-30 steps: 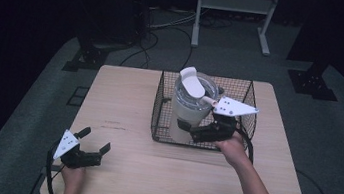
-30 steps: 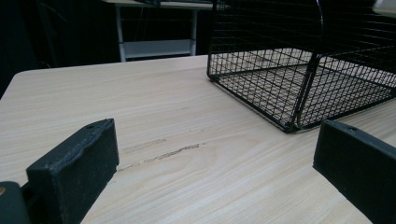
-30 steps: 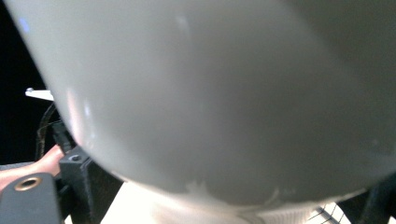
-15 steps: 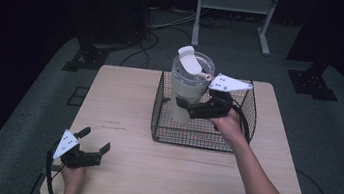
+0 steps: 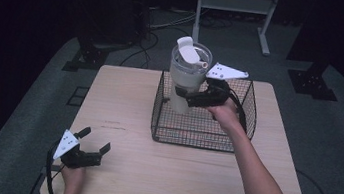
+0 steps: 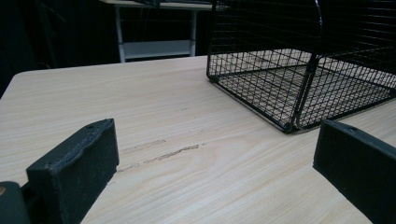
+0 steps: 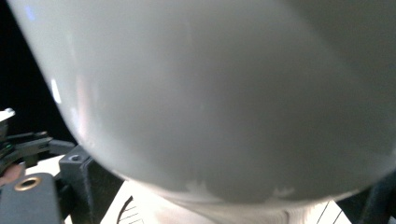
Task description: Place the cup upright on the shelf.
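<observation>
Jug (image 5: 187, 76) sits pinched in your right gripper (image 5: 191, 95); raise it straight until its base clears the wire basket (image 5: 243, 136) rim beneath.

Surface (image 5: 129, 96): light wood-grain top, rectangular with rounded corners, bearing a faint dark scuff mark (image 5: 111, 126) left of centre. Directly on it: one black wire basket (image 5: 195, 135), open-topped, standing at the far right half. Left hand-held gripper (image 5: 95, 148) low at the near left corner.
</observation>
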`<state>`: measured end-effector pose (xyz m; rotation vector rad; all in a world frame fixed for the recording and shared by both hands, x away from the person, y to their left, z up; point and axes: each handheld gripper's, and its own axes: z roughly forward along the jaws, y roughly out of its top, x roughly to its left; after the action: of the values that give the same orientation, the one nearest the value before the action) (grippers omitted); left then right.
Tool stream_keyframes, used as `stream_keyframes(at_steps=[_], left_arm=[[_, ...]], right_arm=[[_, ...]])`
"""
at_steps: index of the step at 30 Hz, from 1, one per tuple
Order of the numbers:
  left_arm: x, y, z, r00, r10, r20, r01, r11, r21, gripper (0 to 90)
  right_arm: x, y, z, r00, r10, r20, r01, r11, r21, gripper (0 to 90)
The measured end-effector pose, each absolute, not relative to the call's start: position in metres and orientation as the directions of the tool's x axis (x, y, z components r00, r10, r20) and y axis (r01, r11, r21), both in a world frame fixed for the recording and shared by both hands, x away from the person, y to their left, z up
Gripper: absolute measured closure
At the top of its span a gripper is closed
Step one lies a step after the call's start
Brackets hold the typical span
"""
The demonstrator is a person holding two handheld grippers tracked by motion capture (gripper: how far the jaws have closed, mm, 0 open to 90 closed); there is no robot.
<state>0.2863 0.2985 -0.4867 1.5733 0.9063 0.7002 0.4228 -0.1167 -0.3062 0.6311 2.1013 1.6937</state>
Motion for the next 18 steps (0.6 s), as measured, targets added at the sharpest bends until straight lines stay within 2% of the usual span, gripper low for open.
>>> stream_keyframes(at_steps=[8,18], left_arm=[[0.286,0.299,-0.487,0.528,0.848,-0.036,0.180,-0.071,0.981,0.0],[0.286,0.299,-0.487,0.532,0.846,-0.032,0.177,-0.074,0.981,0.0]], right_arm=[[0.446,-0.115,-0.310,-0.820,0.573,0.002,0.125,0.176,0.976,8.9],[0.469,-0.112,-0.331,-0.819,0.574,0.003,0.150,0.209,0.966,8.9]])
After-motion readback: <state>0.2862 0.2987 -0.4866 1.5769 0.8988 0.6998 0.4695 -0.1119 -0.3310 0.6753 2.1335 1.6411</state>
